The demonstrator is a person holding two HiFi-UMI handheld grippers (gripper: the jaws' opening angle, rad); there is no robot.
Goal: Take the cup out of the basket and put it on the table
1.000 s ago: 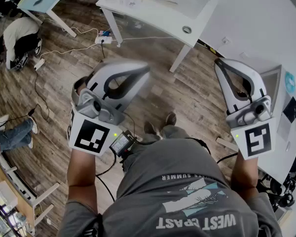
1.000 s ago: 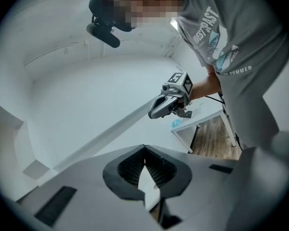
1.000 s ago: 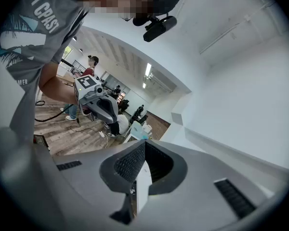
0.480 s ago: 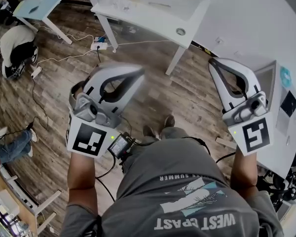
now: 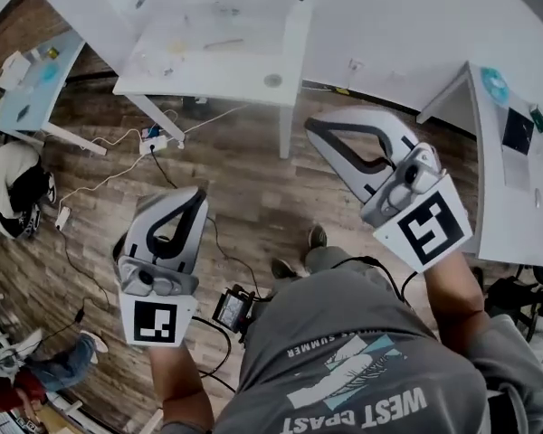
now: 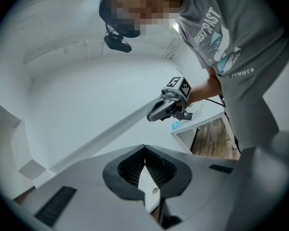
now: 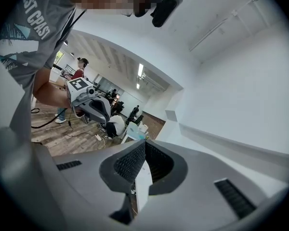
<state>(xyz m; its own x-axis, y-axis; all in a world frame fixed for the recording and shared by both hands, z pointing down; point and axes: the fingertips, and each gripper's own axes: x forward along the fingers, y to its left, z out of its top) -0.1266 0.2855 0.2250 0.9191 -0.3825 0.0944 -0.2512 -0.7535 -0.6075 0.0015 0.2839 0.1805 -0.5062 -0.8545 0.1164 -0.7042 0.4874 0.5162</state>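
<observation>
The person stands over the wooden floor (image 5: 253, 188), holding both tools out in front of a grey T-shirt (image 5: 371, 351). The left gripper (image 5: 195, 197) sits at the lower left of the head view and points up the frame, with its marker cube (image 5: 157, 322) nearest the body. Its own view shows the two jaws pressed together at the tips with nothing between them, aimed at a bare white wall (image 6: 86, 105). The right gripper (image 5: 313, 128) is held higher, at the centre right of the head view, and tilts toward the upper left with its own marker cube (image 5: 425, 226) facing up. Its jaws also meet at the tips and pinch nothing. The two tools are well apart, both above the floor.

A white table (image 5: 253, 66) stands at the upper middle of the head view, with bits scattered on its top that are too small to name. A second white table (image 5: 489, 188) runs down the right edge and carries a teal disc (image 5: 494, 84) and a dark flat square (image 5: 518, 131). A power strip (image 5: 152, 143) with white cables lies on the floor below the first table's left leg. At the left edge someone in a white top (image 5: 14, 183) crouches low. As for the cup, I can't tell where it is from any view.
</observation>
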